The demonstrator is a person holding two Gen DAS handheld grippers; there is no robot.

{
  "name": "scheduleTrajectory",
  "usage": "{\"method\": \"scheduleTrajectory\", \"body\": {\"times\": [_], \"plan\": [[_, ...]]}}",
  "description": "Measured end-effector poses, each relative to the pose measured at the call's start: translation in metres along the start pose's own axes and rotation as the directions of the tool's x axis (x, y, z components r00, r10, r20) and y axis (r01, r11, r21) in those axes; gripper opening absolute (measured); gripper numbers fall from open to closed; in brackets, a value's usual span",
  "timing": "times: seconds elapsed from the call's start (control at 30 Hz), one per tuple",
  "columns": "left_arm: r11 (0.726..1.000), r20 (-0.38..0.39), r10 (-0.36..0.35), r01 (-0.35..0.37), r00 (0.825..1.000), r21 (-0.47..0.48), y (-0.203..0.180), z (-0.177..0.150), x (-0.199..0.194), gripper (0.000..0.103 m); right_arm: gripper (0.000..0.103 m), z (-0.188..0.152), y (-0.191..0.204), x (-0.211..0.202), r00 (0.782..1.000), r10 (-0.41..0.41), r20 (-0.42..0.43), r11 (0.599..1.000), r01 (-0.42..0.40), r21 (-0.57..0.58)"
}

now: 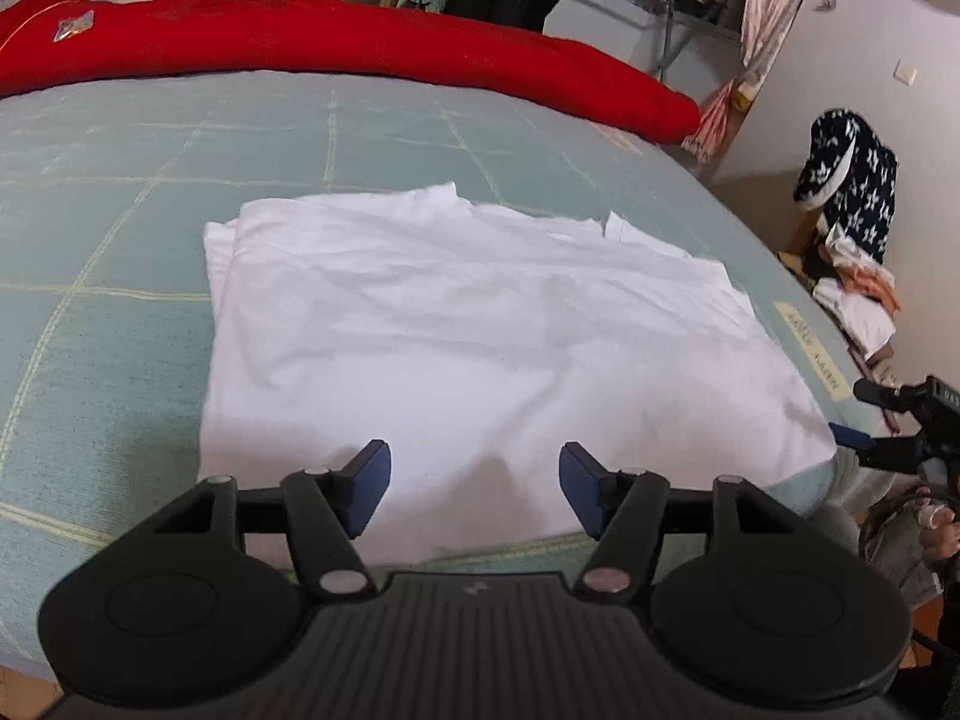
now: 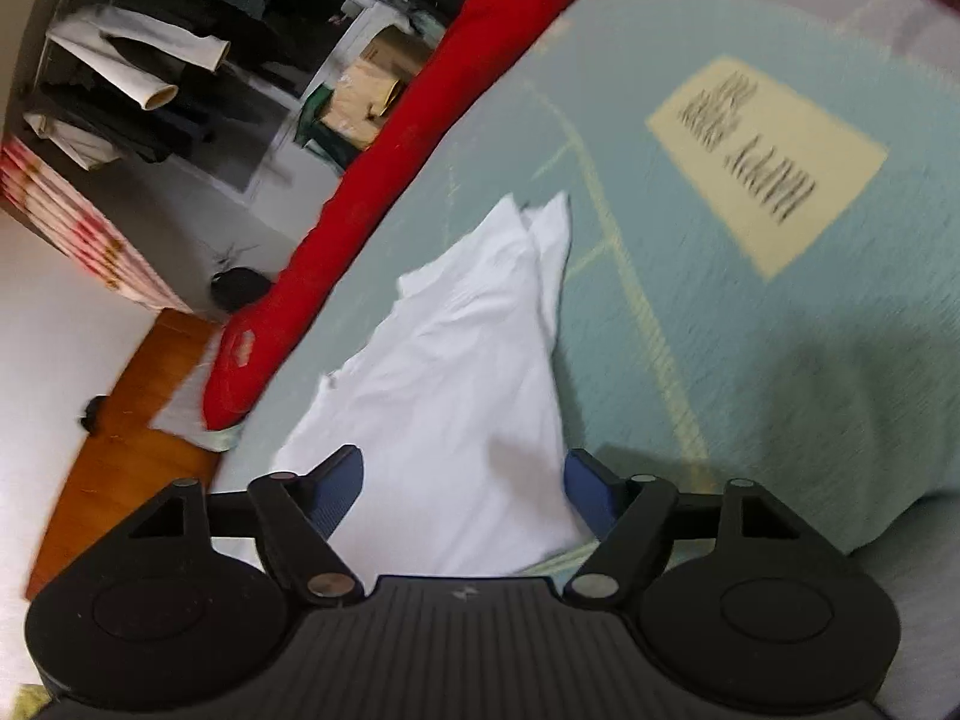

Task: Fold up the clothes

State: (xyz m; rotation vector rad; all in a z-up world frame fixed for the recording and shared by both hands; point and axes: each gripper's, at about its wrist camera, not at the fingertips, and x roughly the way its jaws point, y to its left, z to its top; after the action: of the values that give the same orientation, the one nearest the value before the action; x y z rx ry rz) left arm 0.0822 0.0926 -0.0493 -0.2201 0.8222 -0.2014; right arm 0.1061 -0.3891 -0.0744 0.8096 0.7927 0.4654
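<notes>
Shirt (image 1: 468,324) flat on bed (image 1: 120,240), under both jaws; jaws apart, gripping nothing.

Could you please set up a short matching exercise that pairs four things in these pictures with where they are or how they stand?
Things:
1. white shirt
2. red quilt
3. left gripper
4. patterned dark garment

Places or states:
A. bunched along the far edge of the bed
B. draped over something beside the bed, by the wall
C. lying folded on the pale green bedspread
D. jaws apart, nothing pinched, over the near edge of the white cloth

Pairs: 1-C, 2-A, 3-D, 4-B
</notes>
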Motion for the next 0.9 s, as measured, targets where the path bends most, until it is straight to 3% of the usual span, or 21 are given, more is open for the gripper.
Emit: {"method": "scheduleTrajectory", "body": {"times": [0.13, 0.27, 0.37, 0.47, 0.57, 0.67, 0.8, 0.9], "plan": [[0.999, -0.026, 0.03, -0.029, 0.999, 0.029, -0.005, -0.002, 0.004, 0.068, 0.088, -0.002, 0.004, 0.001, 0.999, 0.001, -0.053, 0.999, -0.003, -0.044], [0.991, -0.087, 0.135, -0.134, 0.987, 0.017, 0.007, -0.004, 0.01, 0.065, 0.088, -0.005, 0.017, -0.01, 0.992, -0.122, -0.032, 0.981, 0.116, -0.157], [0.995, -0.044, 0.093, -0.095, 0.995, -0.025, 0.011, 0.001, 0.002, 0.067, 0.088, -0.009, 0.045, -0.019, 0.991, -0.133, 0.026, 0.951, 0.135, -0.279], [0.998, -0.002, 0.031, -0.031, 1.0, -0.048, 0.009, 0.007, -0.002, 0.068, 0.094, -0.015, 0.076, -0.005, 0.993, -0.114, 0.024, 0.912, 0.114, -0.395], [0.997, -0.034, 0.057, -0.059, 0.998, -0.053, 0.01, 0.002, 0.009, 0.068, 0.095, -0.026, 0.09, 0.023, 0.989, -0.151, -0.013, 0.878, 0.128, -0.462], [0.991, -0.072, 0.088, -0.095, 0.994, -0.099, 0.024, -0.012, 0.011, 0.068, 0.095, -0.037, 0.091, 0.039, 0.976, -0.218, -0.028, 0.853, 0.176, -0.492], [0.978, -0.047, 0.051, -0.059, 0.998, -0.198, 0.043, -0.026, -0.011, 0.068, 0.095, -0.046, 0.08, 0.04, 0.959, -0.279, -0.043, 0.839, 0.222, -0.497], [0.987, -0.008, 0.052, -0.052, 0.999, -0.153, 0.034, -0.019, -0.02, 0.068, 0.096, -0.048, 0.083, 0.04, 0.965, -0.261, -0.04, 0.844, 0.208, -0.494]]}}
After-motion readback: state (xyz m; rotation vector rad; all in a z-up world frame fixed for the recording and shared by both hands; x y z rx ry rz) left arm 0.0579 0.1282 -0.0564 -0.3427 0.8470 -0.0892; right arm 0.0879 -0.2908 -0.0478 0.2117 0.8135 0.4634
